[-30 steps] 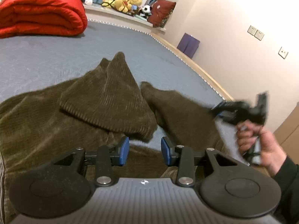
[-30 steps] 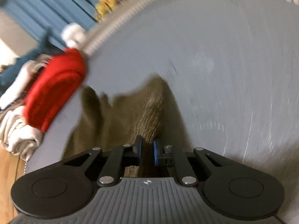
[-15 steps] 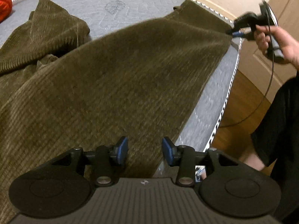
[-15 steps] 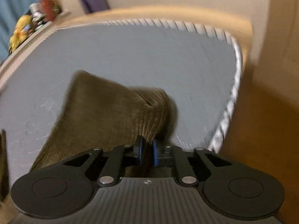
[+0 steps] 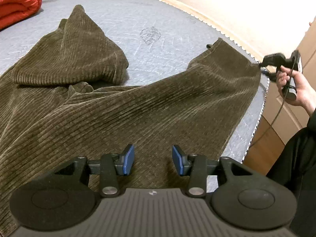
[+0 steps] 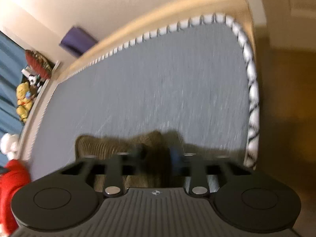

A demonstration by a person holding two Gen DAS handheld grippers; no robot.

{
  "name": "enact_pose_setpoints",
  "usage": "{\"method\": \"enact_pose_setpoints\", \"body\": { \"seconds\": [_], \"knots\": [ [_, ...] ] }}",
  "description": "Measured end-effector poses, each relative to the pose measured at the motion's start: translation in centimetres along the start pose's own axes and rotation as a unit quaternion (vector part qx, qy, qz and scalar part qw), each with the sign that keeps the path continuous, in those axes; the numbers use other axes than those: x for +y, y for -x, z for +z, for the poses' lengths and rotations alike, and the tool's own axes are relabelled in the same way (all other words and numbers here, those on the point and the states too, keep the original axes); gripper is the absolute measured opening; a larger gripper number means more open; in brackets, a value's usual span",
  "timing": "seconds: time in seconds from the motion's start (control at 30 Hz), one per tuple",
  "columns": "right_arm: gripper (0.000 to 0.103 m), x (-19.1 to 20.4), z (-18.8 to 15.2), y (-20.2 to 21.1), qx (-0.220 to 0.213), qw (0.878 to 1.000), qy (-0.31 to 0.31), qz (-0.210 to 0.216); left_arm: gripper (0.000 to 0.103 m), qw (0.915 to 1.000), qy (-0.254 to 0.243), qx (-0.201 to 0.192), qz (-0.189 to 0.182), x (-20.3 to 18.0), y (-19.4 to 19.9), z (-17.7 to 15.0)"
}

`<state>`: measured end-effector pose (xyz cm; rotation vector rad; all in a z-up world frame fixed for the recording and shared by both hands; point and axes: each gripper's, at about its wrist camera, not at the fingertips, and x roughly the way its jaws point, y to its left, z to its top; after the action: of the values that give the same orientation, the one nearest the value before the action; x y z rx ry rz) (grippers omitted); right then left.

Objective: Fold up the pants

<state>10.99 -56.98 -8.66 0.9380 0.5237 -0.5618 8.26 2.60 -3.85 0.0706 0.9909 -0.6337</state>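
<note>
Jaws of the left gripper [image 5: 152, 163] stand partly open above the pants [image 5: 138, 106], gripping nothing. Right gripper [image 6: 157, 154] jaws are closing, with a fold of pants fabric between them; the picture is blurred, but the pads appear to bear on it. Pants, olive corduroy, lie spread across the grey bed [image 5: 122, 19], one end bunched, the other pulled to the bed's corner by the right gripper. Red quilt [image 5: 15, 4] sits at the far edge.
</note>
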Motion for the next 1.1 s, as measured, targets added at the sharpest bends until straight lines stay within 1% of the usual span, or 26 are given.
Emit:
{"method": "enact_pose_setpoints", "body": {
  "seconds": [0.07,0.1,0.13,0.17,0.2,0.23,0.27,0.3,0.33,0.37,0.4,0.43,0.47,0.5,0.57,0.6,0.63,0.67,0.7,0.77,0.8,0.83,0.9,0.97,1.03,1.1],
  "knots": [
    [0.016,2.1,-0.7,0.8,-0.028,0.999,0.045,0.011,0.047,1.0,0.0,0.002,0.003,0.3,-0.1,-0.1],
    [0.016,3.5,-1.2,1.3,-0.046,0.995,0.091,0.021,0.047,1.0,0.002,0.002,0.004,0.5,0.0,0.0],
    [0.015,5.2,-2.1,2.3,-0.064,0.986,0.151,0.043,0.047,1.0,0.004,0.003,0.006,0.7,0.0,0.0],
    [0.015,7.0,-3.3,3.4,-0.077,0.969,0.218,0.083,0.047,0.9999,0.007,0.003,0.007,0.9,0.0,0.1],
    [0.015,8.8,-4.9,4.6,-0.077,0.945,0.289,0.134,0.047,0.9999,0.01,0.002,0.007,1.1,0.0,0.2],
    [0.016,10.3,-7.0,6.0,-0.06,0.904,0.372,0.201,0.047,0.9999,0.012,0.001,0.007,1.2,0.0,0.3],
    [0.015,11.1,-8.8,7.0,-0.03,0.867,0.425,0.259,0.047,0.9999,0.014,0.0,0.006,1.3,0.0,0.4],
    [0.018,11.4,-10.5,7.6,0.011,0.828,0.467,0.31,0.047,0.9999,0.015,-0.001,0.005,1.4,0.0,0.5],
    [0.022,11.6,-11.9,7.9,0.046,0.8,0.496,0.335,0.047,0.9999,0.014,-0.002,0.004,1.4,0.0,0.7],
    [0.035,11.6,-12.7,7.8,0.069,0.787,0.513,0.335,0.047,0.9999,0.014,-0.003,0.003,1.3,0.0,0.8],
    [0.041,11.4,-13.0,7.3,0.084,0.788,0.516,0.324,0.047,0.9999,0.014,-0.004,0.002,1.3,0.0,0.9],
    [0.049,11.2,-12.6,6.8,0.084,0.799,0.509,0.309,0.047,0.9999,0.013,-0.005,0.001,1.2,0.0,1.0],
    [0.053,10.9,-11.8,6.4,0.077,0.817,0.491,0.292,0.049,0.9999,0.011,-0.006,0.0,1.0,0.0,1.1],
    [0.056,10.6,-10.6,5.9,0.071,0.839,0.461,0.279,0.051,0.9999,0.009,-0.007,0.0,0.9,0.1,1.2],
    [0.063,10.0,-8.6,5.2,0.072,0.872,0.402,0.269,0.052,0.9999,0.004,-0.01,-0.001,0.6,0.3,1.3],
    [0.066,9.8,-7.7,4.7,0.07,0.886,0.378,0.261,0.052,0.9999,0.003,-0.011,-0.001,0.5,0.4,1.3],
    [0.067,9.7,-7.1,4.3,0.07,0.896,0.359,0.253,0.052,0.9999,0.001,-0.011,-0.001,0.4,0.4,1.3],
    [0.067,9.8,-6.6,3.5,0.075,0.902,0.345,0.249,0.052,0.9999,0.0,-0.012,-0.001,0.4,0.4,1.3],
    [0.067,10.2,-6.3,2.4,0.081,0.904,0.339,0.249,0.052,0.9999,-0.001,-0.012,-0.001,0.3,0.4,1.3],
    [0.067,11.4,-7.5,1.9,0.087,0.899,0.352,0.247,0.052,0.9999,-0.001,-0.012,0.003,0.4,0.4,1.3],
    [0.067,12.4,-8.8,2.3,0.083,0.892,0.37,0.246,0.052,0.9999,0.0,-0.012,0.005,0.6,0.4,1.3],
    [0.067,13.2,-10.0,2.6,0.078,0.881,0.395,0.247,0.052,0.9999,0.001,-0.012,0.008,0.8,0.4,1.2],
    [0.066,15.4,-13.0,3.1,0.073,0.852,0.452,0.253,0.052,0.9998,0.005,-0.014,0.014,1.2,0.5,1.1],
    [0.066,18.5,-16.1,3.4,0.062,0.821,0.512,0.245,0.052,0.9997,0.009,-0.015,0.019,1.7,0.7,1.0],
    [0.064,20.7,-19.3,3.2,0.051,0.787,0.571,0.228,0.052,0.9994,0.014,-0.018,0.025,2.4,1.0,0.9],
    [0.063,22.2,-21.8,2.4,0.04,0.761,0.616,0.199,0.052,0.9991,0.022,-0.022,0.03,3.2,1.4,0.9]
  ]
}}
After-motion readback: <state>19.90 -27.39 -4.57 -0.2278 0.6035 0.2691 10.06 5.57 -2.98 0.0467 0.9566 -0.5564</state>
